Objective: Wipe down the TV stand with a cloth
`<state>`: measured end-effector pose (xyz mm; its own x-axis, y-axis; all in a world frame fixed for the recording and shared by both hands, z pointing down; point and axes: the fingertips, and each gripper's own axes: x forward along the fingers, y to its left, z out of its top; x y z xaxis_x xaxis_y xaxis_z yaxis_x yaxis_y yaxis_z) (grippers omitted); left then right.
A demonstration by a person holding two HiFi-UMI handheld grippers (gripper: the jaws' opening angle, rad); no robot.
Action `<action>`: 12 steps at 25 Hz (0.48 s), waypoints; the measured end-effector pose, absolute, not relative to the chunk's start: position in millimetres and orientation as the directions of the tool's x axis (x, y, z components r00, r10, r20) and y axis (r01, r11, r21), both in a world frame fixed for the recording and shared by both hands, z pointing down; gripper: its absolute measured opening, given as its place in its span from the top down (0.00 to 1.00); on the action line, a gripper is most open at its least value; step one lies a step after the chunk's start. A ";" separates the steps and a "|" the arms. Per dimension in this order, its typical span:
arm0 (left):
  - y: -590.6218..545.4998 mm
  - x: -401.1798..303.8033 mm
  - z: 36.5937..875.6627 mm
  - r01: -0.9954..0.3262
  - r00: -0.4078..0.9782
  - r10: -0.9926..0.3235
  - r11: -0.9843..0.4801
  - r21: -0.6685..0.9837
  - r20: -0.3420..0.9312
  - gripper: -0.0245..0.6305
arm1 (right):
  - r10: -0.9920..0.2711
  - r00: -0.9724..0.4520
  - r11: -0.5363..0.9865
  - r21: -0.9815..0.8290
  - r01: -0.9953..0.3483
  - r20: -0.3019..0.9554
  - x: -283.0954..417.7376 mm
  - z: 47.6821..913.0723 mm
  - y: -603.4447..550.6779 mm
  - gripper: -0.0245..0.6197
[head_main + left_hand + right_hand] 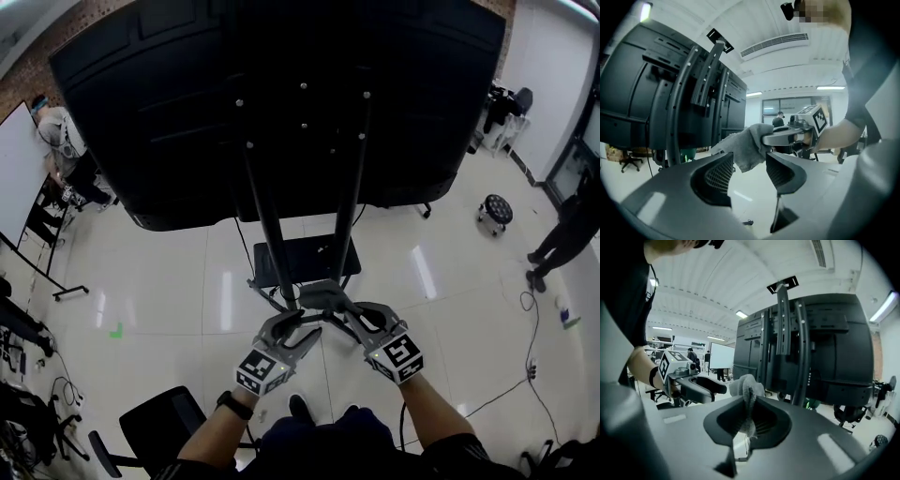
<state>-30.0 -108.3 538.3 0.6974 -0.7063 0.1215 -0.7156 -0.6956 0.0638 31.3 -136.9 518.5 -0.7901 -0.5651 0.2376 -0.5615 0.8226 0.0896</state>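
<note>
Down low by the TV stand, under the big black screen. Pinches the grey cloth tight in the right gripper, with a bunch poking up past the jaws. Holds the left gripper wide open, nothing in it, right beside that cloth. Points the two grippers in at each other, just in front of the stand's twin poles, above the white floor.
</note>
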 end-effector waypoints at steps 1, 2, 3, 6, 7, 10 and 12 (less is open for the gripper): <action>-99.3 -27.8 528.7 -0.718 0.695 -0.711 -0.694 0.057 0.109 0.59 | -0.565 -0.795 0.824 0.100 -0.557 0.222 36.4 507.9 -126.2 0.93; -90.1 -25.1 519.5 -0.721 0.692 -0.715 -0.691 0.054 0.100 0.59 | -0.561 -0.802 0.828 0.110 -0.551 0.207 41.4 498.2 -115.7 0.93; -80.3 -21.9 510.7 -0.724 0.689 -0.719 -0.687 0.055 0.093 0.59 | -0.555 -0.810 0.832 0.114 -0.543 0.191 46.7 489.5 -105.6 0.93; -50.4 -11.5 487.5 -0.751 0.661 -0.747 -0.657 0.073 0.076 0.59 | -0.536 -0.831 0.844 0.078 -0.530 0.148 66.4 471.7 -78.4 0.93; -40.6 -6.7 483.0 -0.761 0.649 -0.757 -0.645 0.074 0.071 0.59 | -0.528 -0.838 0.849 0.067 -0.524 0.136 73.0 466.6 -69.8 0.93; -15.5 8.4 477.5 -0.788 0.616 -0.787 -0.614 0.053 0.034 0.59 | -0.500 -0.859 0.866 0.088 -0.493 0.107 91.0 451.8 -42.7 0.93; -1.4 17.9 474.0 -0.802 0.597 -0.802 -0.596 0.048 0.023 0.59 | -0.496 -0.863 0.866 0.126 -0.483 0.101 103.1 449.8 -26.1 0.93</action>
